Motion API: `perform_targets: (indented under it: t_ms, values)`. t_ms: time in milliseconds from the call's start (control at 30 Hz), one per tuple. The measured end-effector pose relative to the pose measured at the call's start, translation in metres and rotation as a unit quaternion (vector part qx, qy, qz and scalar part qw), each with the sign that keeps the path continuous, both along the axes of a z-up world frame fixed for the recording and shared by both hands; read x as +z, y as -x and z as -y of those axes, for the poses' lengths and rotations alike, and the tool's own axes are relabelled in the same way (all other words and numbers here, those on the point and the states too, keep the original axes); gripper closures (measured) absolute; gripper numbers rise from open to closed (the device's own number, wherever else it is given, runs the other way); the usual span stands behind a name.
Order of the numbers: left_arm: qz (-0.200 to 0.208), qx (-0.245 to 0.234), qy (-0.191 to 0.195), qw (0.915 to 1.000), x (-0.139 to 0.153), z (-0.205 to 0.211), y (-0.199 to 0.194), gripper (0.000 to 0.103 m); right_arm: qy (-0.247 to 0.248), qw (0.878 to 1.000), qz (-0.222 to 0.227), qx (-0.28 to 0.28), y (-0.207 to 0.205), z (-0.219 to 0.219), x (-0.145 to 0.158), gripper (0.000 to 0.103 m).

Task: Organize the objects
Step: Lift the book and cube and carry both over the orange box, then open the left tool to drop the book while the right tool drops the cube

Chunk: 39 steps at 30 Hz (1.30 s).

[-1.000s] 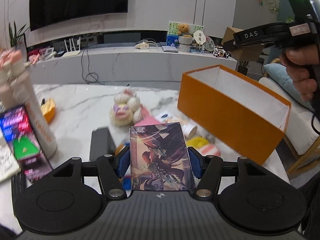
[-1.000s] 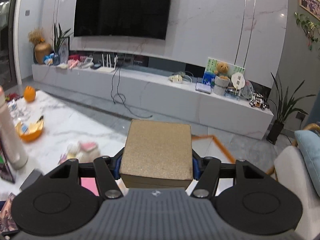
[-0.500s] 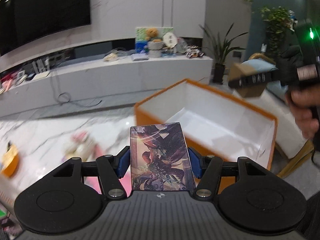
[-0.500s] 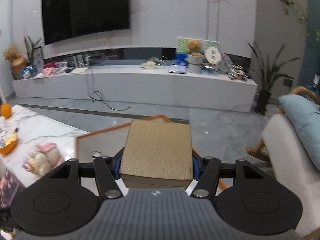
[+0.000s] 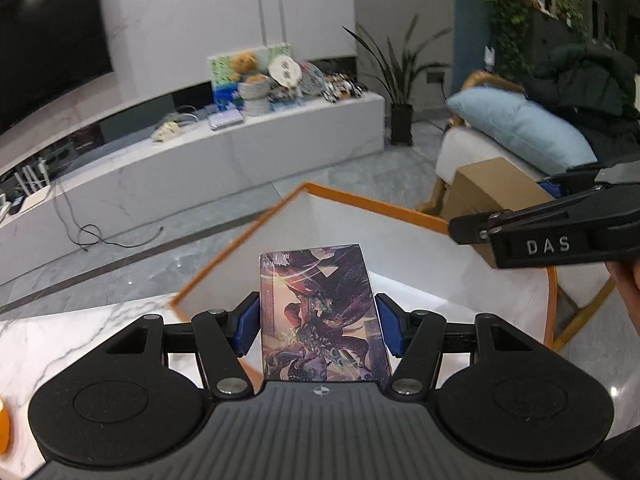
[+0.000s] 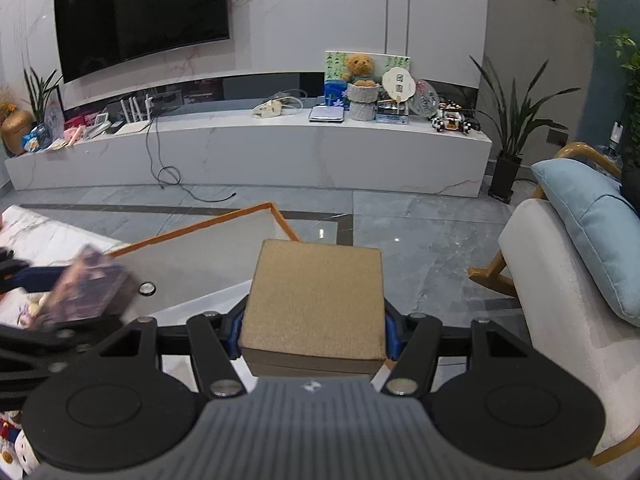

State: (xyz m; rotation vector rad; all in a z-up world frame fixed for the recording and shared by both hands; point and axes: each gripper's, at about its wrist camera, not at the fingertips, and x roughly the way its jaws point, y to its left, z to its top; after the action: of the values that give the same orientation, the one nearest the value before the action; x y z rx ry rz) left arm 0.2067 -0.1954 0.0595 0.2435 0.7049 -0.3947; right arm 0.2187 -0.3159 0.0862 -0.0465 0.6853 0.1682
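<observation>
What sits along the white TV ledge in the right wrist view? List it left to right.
Gold vase → white router → pale cable bundle → teddy bear in its knit pot → round paper fan → black-and-white toy → potted plant on the floor.

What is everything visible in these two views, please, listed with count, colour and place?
Illustrated card box: one, purple and gold, between the left tool's pads.
Gold box: one, glittery tan, clamped in the right tool.
Storage box: one, orange outside, white inside, open, on the marble table.
Television: one, black, on the wall.
Teddy bear: one, brown, on the white console.
Cushion: one, light blue, on the white armchair.
Potted plant: one, green, beside the console.
Left tool: black with blue pads.
Right tool: black with blue pads.
</observation>
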Motion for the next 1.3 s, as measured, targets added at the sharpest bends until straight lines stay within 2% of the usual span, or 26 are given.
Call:
perform_targets:
  t_ms: [133,367,600,833,1033,1300]
  values:
    - [-0.011,-0.024,-0.024,0.9994,-0.014,0.018,-0.003,0.033,0.015,0.999,-0.029,0.008,-0.003,-0.004,-0.012,0.040]
    - [-0.022,-0.056,-0.042,0.9973,-0.037,0.034,0.006,0.034,0.037,0.997,-0.070,0.016,-0.013,-0.008,-0.029,0.040]
    - [-0.047,-0.094,-0.075,0.9916,-0.059,0.054,0.010,0.034,0.064,0.991,-0.111,0.025,-0.023,-0.016,-0.052,0.040]
    - [-0.092,-0.106,-0.077,0.9871,-0.075,0.057,0.007,0.035,0.090,0.982,-0.161,0.031,-0.035,-0.023,-0.079,0.040]
    - [-0.103,-0.104,-0.084,0.9856,-0.079,0.055,0.008,0.035,0.109,0.974,-0.196,0.038,-0.037,-0.027,-0.096,0.040]
    - [-0.116,-0.108,-0.085,0.9837,-0.079,0.057,0.011,0.035,0.106,0.973,-0.202,0.039,-0.037,-0.021,-0.094,0.042]
